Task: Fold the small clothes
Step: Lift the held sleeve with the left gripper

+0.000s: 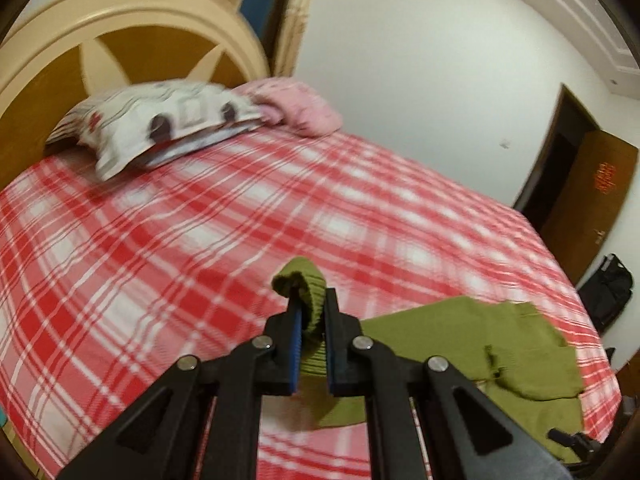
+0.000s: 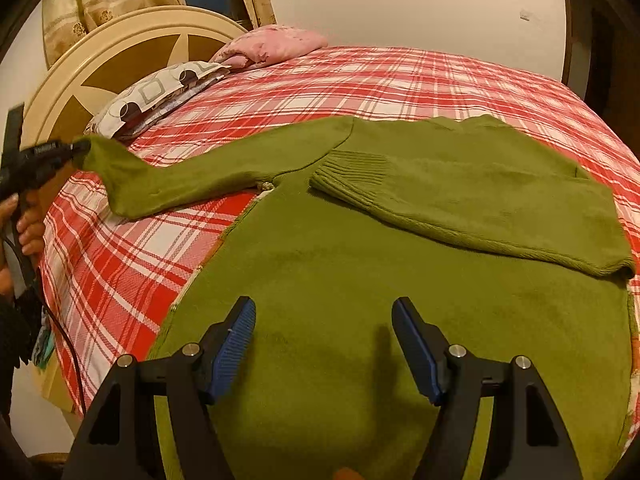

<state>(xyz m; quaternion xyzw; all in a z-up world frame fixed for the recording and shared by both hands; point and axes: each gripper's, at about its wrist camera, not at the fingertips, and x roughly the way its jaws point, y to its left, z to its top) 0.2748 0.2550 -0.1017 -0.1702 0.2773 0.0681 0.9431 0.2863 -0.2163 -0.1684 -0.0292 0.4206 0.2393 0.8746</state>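
At the bottom of the right wrist view the right gripper [image 2: 323, 316] hangs with fingers apart over a green sweater [image 2: 360, 320] lying flat on the plaid bed [image 2: 120, 272]. One sleeve folds across its chest; the other stretches toward the frame's left, where the left gripper [image 1: 312, 304] is clamped on its cuff [image 1: 306, 288].

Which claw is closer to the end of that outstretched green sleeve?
Left. The left claw is clamped on the ribbed cuff of that sleeve. The right claw hangs open over the sweater's body, well away from it.
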